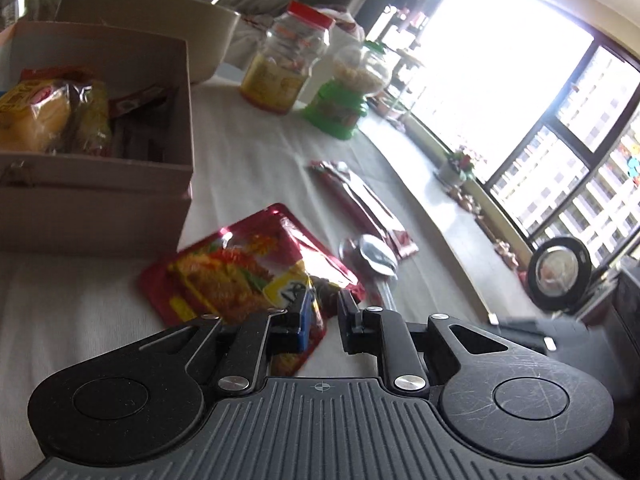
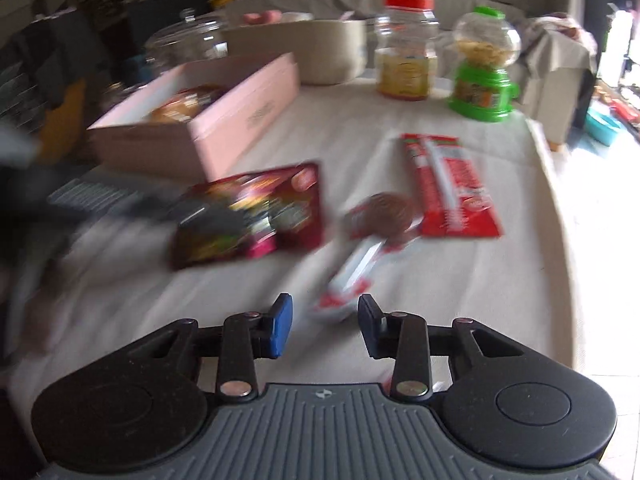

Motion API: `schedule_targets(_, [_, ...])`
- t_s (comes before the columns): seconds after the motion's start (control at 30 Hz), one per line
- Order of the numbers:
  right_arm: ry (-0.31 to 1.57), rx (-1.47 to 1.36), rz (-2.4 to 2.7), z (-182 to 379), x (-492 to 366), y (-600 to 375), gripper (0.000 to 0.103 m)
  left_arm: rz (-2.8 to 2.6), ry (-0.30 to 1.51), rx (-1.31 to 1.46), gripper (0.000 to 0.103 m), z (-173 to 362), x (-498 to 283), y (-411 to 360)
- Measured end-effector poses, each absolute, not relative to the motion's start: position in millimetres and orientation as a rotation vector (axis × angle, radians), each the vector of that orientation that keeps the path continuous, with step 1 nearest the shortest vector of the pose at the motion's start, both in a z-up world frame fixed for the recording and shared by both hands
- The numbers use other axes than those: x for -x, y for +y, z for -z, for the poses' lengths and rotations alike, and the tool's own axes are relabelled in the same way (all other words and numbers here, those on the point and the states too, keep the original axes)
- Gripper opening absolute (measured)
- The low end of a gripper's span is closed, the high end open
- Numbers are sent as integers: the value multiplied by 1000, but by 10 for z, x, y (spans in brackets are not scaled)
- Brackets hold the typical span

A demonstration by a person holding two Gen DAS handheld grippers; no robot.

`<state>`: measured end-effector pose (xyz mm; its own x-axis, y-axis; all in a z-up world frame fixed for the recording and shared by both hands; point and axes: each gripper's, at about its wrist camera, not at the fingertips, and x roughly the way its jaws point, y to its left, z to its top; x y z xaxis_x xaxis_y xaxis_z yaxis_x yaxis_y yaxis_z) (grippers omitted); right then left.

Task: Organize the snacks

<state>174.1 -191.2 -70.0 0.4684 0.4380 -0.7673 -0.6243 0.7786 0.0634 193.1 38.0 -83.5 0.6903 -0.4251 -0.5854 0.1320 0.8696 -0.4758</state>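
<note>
- The left gripper (image 1: pixel 320 316) stands narrowly parted over a corner of the red snack bag (image 1: pixel 240 268), beside the pink box (image 1: pixel 120 200).
- The right gripper (image 2: pixel 325 326) gapes wide, empty, near a wrapped lollipop (image 2: pixel 376 220).

We can't read any text: print on the red snack pouch (image 1: pixel 244 268), the jar label (image 1: pixel 276 80) and the red packet (image 2: pixel 448 184) is blurred.
</note>
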Motion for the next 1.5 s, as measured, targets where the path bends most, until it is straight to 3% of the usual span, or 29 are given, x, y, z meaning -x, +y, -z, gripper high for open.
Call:
schedule_targets(0.13, [805,214,-555,603,-1837,-1917,38,283,748,400,20,767,-1865,399])
schedule_targets(0.2, [769,193,-467,571,-2012,-1895,54,277,750,362,20,730,-1744,383])
schedule_targets(0.27, [739,188,-440,571,-2234,-1832,60,271,763,301,20,711,-1608,337])
schedule_targets(0.33, [757,216,-429,636,-2449,-1744,59,276,791,259,20,721,-1475,307])
schedule_targets(0.4, [804,226,-447,705,-2560,-1704,44,289,814,249,20,743,-1351,310])
schedule_targets(0.83, [841,89,-745,588,-1430,-1835,44,317,843,313,20,835,-1097,478])
schedule_targets(0.97, [708,173,-641,424,-1165,-2049,81,346,838,291,20,796,-1092,330])
schedule_targets(1.23, [766,257,-485,642,-909,-2448,83,403,815,106,26,754,-1198,-175])
schedule_targets(1.5, [764,198,-448,866,-840,-2486,103,418,835,-64,39,805,-1206,-480])
